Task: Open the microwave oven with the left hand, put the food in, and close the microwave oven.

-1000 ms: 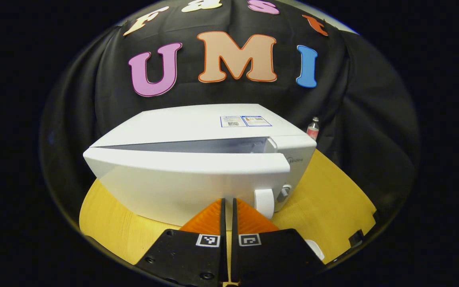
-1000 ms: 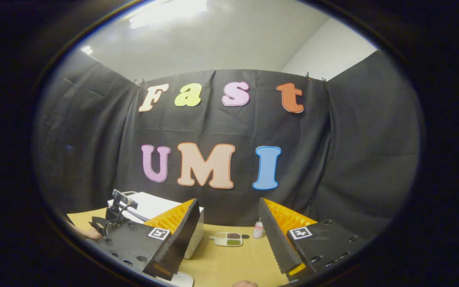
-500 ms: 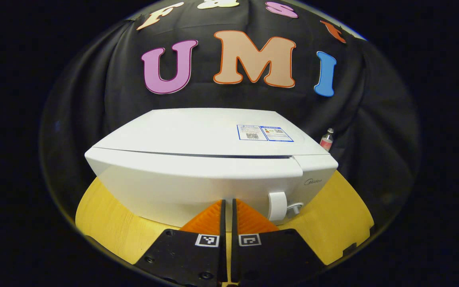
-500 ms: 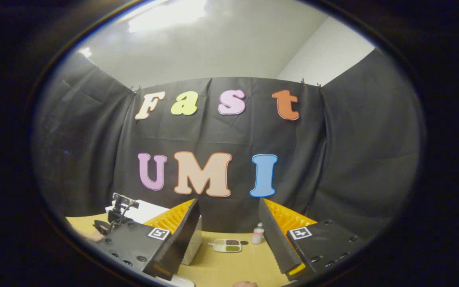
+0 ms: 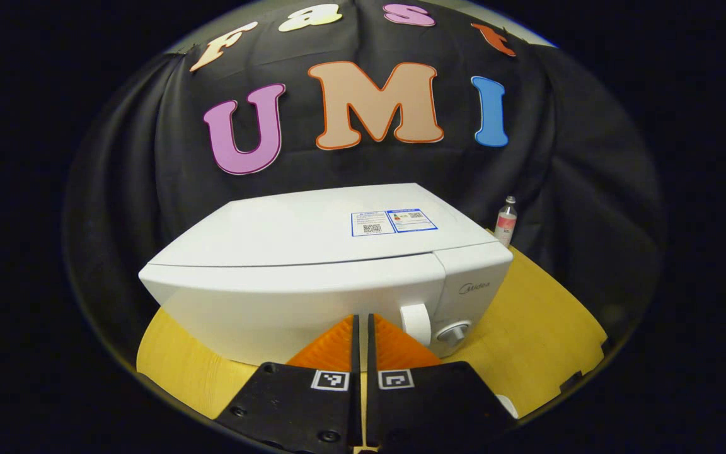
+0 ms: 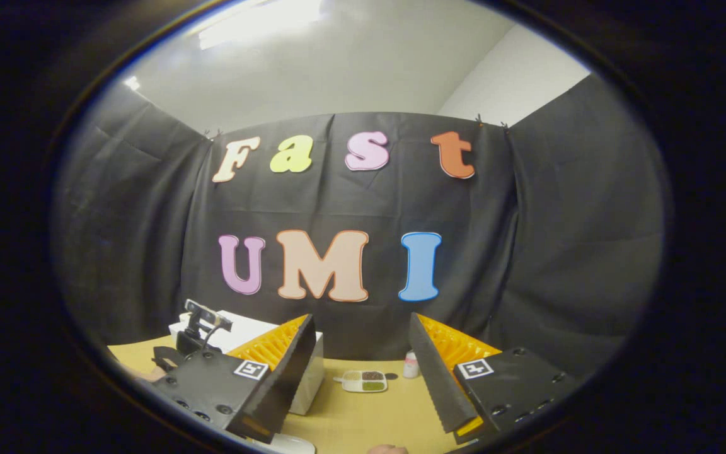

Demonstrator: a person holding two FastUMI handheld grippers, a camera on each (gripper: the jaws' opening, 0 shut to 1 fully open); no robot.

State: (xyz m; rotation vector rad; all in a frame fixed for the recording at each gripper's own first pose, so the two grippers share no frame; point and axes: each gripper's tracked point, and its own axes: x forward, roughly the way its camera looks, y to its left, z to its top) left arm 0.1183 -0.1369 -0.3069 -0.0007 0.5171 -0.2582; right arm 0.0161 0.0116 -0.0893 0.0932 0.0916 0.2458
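In the left gripper view the white microwave [image 5: 312, 252] stands close in front of me on the yellow table, its door [image 5: 275, 309] flush with the body. Its handle [image 5: 416, 323] and a knob [image 5: 454, 332] sit at the right. My left gripper [image 5: 361, 318] is shut on nothing, its tips just before the door's lower edge. My right gripper [image 6: 360, 320] is open and raised, holding nothing. Beyond it in the right gripper view a compartment tray of food [image 6: 366, 381] lies on the table [image 6: 363, 416], right of the microwave [image 6: 309, 378].
A small bottle with a pink label [image 5: 505, 221] stands at the table's back, right of the microwave; it also shows beside the food tray [image 6: 411, 364]. The other gripper with its camera [image 6: 196, 331] is at the microwave's front. Black cloth walls close in the booth.
The microwave door, ajar with a gap along its top one second ago, has swung shut. My left gripper stayed shut before the door. The right gripper barely moved.
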